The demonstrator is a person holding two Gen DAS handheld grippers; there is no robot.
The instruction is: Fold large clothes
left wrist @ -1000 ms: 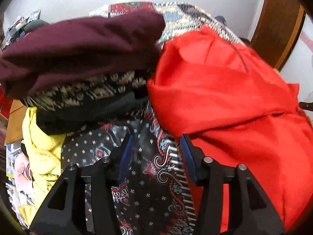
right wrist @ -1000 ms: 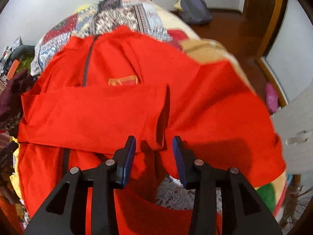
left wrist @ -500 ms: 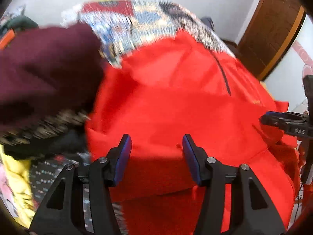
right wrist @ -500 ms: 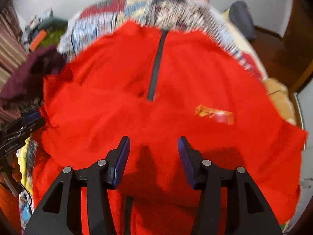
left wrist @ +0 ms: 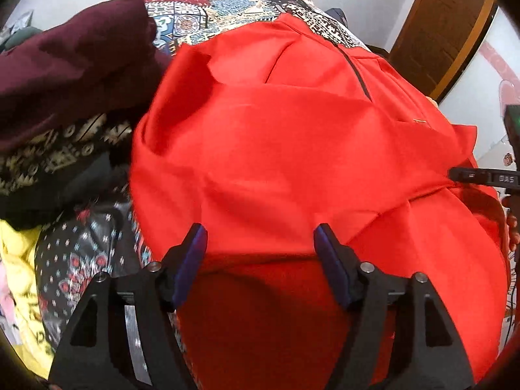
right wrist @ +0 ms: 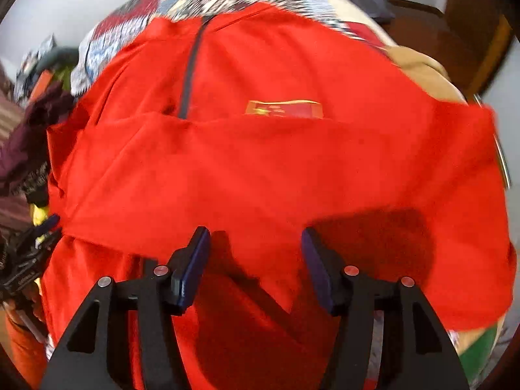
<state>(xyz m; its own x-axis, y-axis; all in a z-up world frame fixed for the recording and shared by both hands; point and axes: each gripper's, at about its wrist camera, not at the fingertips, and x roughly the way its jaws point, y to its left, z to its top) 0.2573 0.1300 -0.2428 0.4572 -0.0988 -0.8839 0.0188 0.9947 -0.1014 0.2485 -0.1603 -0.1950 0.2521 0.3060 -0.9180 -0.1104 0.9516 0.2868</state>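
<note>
the red jacket [right wrist: 260, 175] lies spread on the patchwork bedcover [left wrist: 227, 3], sleeves folded across its front — body folds remain, i judge. left gripper [left wrist: 260, 247] and right gripper [right wrist: 253, 247] both gape, holding nothing.

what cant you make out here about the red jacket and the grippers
- Red jacket lower hem: both views, hidden behind the gripper bodies and cut by the bottom edge.
- Flag patch: right wrist view, blurred, lower edge under the folded sleeve.
- Right gripper, left gripper: open, contact with cloth unclear.
</note>
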